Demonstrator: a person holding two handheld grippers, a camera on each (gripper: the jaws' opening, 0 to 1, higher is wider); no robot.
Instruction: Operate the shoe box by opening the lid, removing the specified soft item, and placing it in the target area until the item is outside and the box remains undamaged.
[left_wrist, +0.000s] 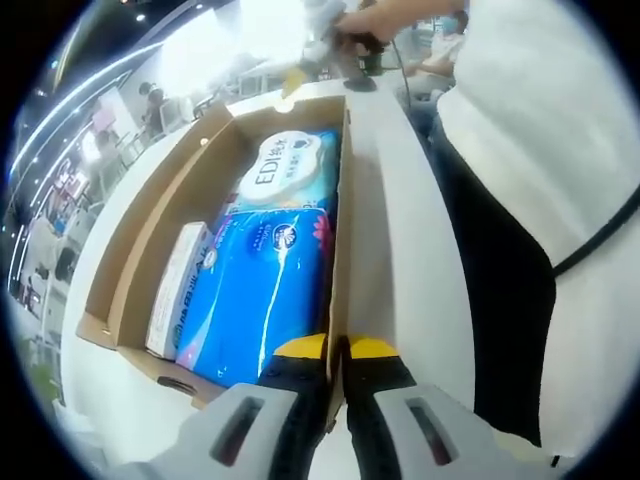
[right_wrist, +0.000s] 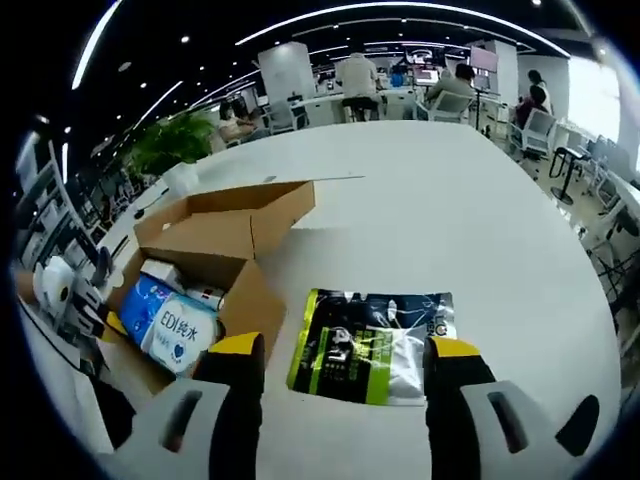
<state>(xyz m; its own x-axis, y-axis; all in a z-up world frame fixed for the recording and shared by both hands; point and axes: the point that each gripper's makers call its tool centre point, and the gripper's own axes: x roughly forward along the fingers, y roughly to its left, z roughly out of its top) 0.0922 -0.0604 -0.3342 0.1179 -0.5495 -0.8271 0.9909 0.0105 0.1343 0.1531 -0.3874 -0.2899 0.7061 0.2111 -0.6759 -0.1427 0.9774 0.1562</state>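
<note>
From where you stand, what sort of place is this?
Probably an open-plan office or work hall. A big white table holds the brown cardboard shoe box, people sit at desks in the background, long strip lights run across the dark ceiling, and a leafy green plant stands nearby.

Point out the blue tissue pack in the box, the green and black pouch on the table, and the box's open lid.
blue tissue pack (left_wrist: 258, 290): left gripper view, middle of its front face.
green and black pouch (right_wrist: 372, 345): right gripper view, centre of its printed face.
open lid (right_wrist: 252, 215): right gripper view, brown inner flap.
</note>
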